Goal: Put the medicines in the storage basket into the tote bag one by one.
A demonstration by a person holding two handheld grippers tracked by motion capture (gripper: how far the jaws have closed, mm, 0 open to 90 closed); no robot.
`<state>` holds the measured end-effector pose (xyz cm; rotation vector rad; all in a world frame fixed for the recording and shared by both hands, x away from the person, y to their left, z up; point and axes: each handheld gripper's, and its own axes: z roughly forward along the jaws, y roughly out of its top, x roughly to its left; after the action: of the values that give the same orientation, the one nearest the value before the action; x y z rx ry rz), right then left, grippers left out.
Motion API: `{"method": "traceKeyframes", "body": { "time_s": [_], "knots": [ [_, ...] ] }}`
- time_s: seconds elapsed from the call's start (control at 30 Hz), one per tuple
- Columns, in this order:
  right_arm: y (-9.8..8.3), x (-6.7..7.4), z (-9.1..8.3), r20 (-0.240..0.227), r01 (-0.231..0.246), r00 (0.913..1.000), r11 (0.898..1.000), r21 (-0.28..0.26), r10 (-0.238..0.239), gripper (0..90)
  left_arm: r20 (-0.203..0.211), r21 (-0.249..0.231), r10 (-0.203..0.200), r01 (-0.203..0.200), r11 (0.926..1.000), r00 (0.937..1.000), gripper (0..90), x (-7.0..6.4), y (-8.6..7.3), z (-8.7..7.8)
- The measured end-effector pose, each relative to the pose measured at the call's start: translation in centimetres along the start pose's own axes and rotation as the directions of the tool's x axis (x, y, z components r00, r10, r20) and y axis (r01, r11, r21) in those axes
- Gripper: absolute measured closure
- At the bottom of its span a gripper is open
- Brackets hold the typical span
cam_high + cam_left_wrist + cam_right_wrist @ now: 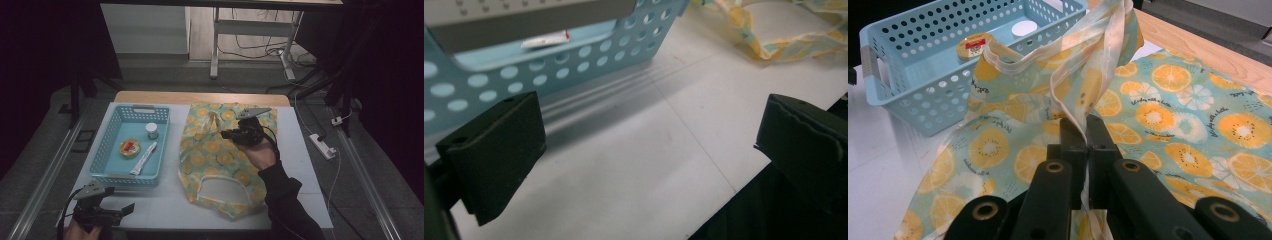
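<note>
Basket [107, 150] holds round tin [130, 148], tube [144, 158], small jar [152, 131].

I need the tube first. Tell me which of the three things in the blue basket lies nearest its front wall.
The long white tube: it lies slanted, its lower end nearly at the basket's front wall, nearer than the round tin and small jar.

So the right gripper [1082, 131] has its two black jaws pinched tight together on a pale strap [1096, 60] of the fruit-print bag [1168, 110]. The strap runs up from the jaws and loops over toward the top of the frame, pulling a fold of the fabric up with it. The rest of the bag lies flat on the white table [883, 165]. Just beside it, at upper left, sits a light blue perforated basket [903, 95] with a small round tin [973, 46] and a white-lidded jar [1024, 28] inside.
</note>
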<state>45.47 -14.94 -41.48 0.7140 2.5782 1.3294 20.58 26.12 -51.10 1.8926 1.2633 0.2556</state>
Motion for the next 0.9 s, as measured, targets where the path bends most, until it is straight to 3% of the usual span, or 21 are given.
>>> {"method": "traceKeyframes", "body": {
  "time_s": [0.3,0.47,0.7,0.9],
  "knots": [
    [-0.1,-0.2,-0.3,0.001,-0.006,1.0,1.0,-0.009,0.006,89.8,0.005,0.005,0.025,-0.025,0.9997,0.9997,0.0,0.2,0.8,0.0],
    [0.0,-0.1,-0.5,0.003,0.001,1.0,1.0,-0.007,-0.001,89.8,0.038,-0.017,0.023,-0.023,0.9996,0.999,0.0,0.4,1.2,-0.1],
    [0.0,-0.2,-0.5,0.003,0.001,1.0,1.0,-0.009,-0.001,89.8,0.036,-0.033,0.087,-0.085,0.9958,0.9956,0.0,-0.1,2.9,-0.3],
    [-0.1,-0.4,-0.5,0.004,-0.009,1.0,1.0,-0.007,0.009,89.8,0.017,-0.02,0.102,-0.102,0.9946,0.9946,0.0,0.1,4.0,-0.1]
  ]
}}
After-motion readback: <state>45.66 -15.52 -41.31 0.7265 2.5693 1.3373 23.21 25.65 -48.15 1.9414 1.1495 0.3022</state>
